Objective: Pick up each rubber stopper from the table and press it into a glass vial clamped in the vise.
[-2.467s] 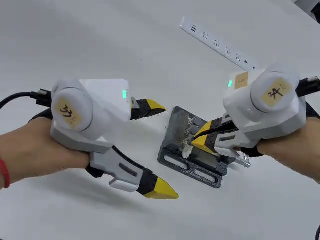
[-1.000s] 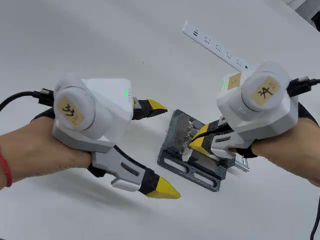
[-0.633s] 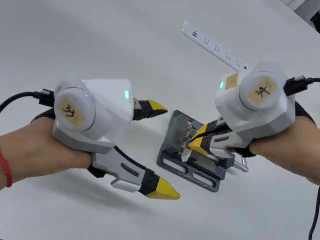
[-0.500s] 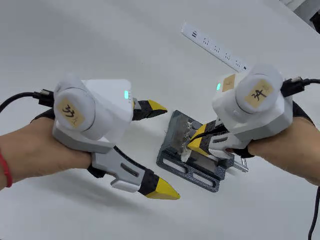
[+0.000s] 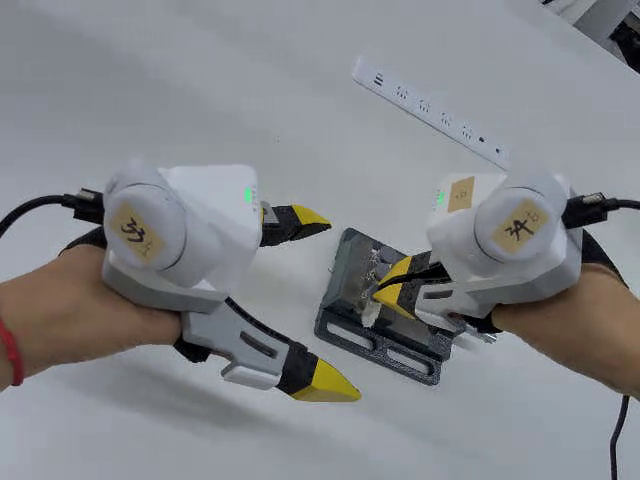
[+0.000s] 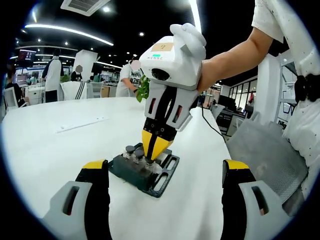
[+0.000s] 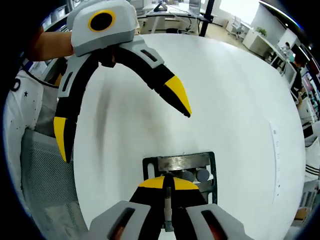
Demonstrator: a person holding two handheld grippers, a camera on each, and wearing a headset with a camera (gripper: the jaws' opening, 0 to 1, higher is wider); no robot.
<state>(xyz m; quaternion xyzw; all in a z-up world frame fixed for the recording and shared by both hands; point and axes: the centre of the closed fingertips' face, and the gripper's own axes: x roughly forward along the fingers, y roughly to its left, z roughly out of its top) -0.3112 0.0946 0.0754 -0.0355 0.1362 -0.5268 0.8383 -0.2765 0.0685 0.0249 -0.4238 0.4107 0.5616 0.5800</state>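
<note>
Two right gripper (image 5: 384, 287) jaws pressed together over a vial (image 6: 148, 163) in the vise (image 5: 400, 356) — push straight down; left gripper (image 7: 126, 136) hangs wide-spread.

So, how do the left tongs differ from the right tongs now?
The left tongs stand wide open; the right tongs are shut. The left tongs hover beside the vise; the right tongs point down at the vials clamped in it. Both have yellow tips.
</note>
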